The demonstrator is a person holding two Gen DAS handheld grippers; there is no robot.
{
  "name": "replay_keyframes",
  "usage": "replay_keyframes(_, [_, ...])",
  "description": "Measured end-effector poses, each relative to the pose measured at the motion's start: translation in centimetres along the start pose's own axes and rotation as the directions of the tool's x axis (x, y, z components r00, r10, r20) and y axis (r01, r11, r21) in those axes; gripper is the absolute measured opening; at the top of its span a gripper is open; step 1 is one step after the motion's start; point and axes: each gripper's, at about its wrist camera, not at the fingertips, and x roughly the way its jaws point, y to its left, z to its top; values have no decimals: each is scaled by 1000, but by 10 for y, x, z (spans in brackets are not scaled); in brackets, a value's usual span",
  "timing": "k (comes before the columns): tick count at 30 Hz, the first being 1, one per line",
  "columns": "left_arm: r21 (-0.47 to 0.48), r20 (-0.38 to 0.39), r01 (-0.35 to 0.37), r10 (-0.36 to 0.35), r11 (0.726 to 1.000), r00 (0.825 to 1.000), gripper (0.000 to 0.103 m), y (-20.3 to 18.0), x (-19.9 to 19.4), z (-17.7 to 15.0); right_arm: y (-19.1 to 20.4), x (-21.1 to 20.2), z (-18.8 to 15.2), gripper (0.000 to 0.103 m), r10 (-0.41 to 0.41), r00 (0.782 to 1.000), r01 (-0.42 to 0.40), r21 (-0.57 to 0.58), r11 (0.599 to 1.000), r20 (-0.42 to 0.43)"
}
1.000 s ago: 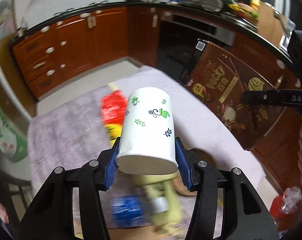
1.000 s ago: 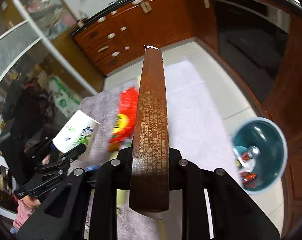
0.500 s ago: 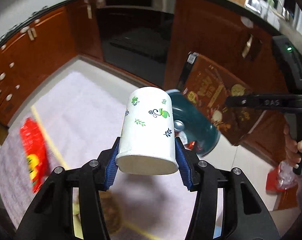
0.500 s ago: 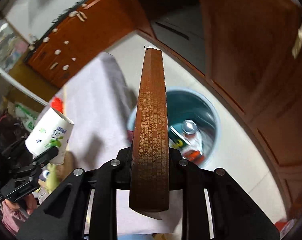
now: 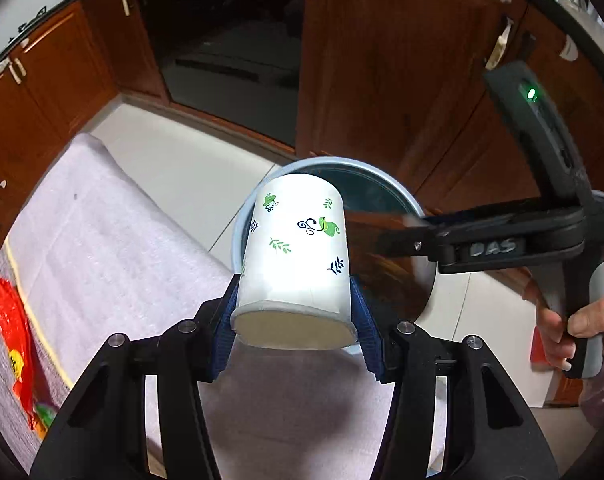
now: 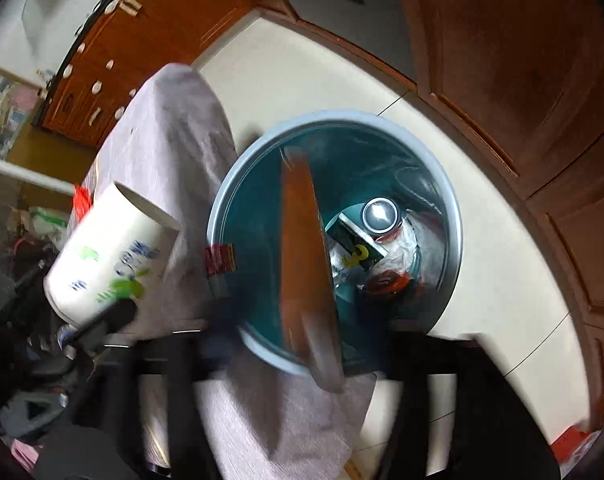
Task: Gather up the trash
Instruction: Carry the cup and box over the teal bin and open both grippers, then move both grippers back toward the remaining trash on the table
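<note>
Paper cup (image 5: 296,248) pinched by left tongs (image 5: 294,320) | right tongs (image 6: 298,360) opening, brown box (image 6: 303,256) over bin (image 6: 453,216)

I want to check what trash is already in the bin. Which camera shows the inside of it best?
The right wrist view: it looks straight down into the teal bin, showing a can top and wrappers at the bottom. In the left wrist view the paper cup and the right gripper cover most of it; only its rim shows.
</note>
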Motion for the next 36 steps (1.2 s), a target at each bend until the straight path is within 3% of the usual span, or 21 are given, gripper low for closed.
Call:
replay_keyframes(10, [24, -48, 21, -20, 999, 999, 56, -12, 33, 14, -30, -18, 1, 83, -52, 997, 48, 74, 996, 55])
replay_keyframes(19, [62, -30, -66, 68, 996, 997, 82, -26, 40, 20, -33, -32, 0, 87, -60, 995, 52, 99, 994, 81])
replay_keyframes(26, [34, -21, -91, 91, 995, 996, 82, -14, 29, 14, -18, -37, -3, 87, -70, 994, 65, 67, 996, 80])
replay_keyframes(36, [-29, -3, -51, 51, 998, 999, 82, -1, -5, -9, 14, -51, -15, 87, -121, 989, 121, 6, 993, 90])
